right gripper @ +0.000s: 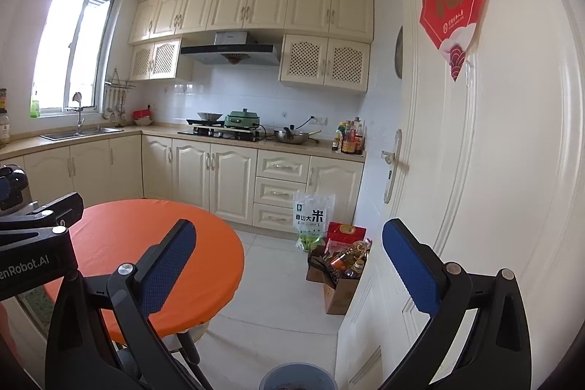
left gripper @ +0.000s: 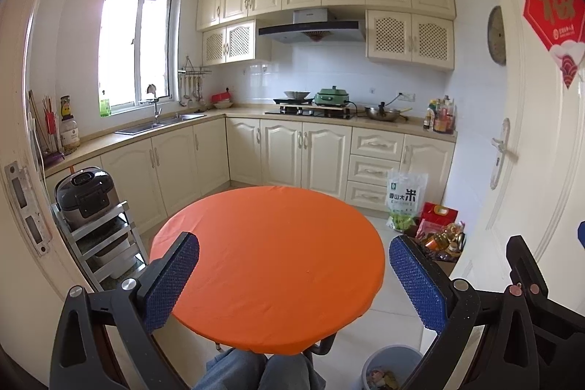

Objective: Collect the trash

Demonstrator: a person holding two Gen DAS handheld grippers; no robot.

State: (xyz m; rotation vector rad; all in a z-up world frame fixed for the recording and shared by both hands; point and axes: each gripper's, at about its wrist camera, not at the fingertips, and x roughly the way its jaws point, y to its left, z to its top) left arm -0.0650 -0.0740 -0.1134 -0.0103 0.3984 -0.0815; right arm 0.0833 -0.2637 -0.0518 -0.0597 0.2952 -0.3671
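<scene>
Black left gripper, blue textured pads, silver screws, grey trousers.

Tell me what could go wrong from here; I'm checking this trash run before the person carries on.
1. The blue bin sits low beside the person's knees, close to the table's edge, so a reach down could bump either.
2. The open left gripper and open right gripper hold nothing, and the orange table top shows no trash, so the next target is unclear.
3. A box of bottles stands on the floor by the door.
</scene>
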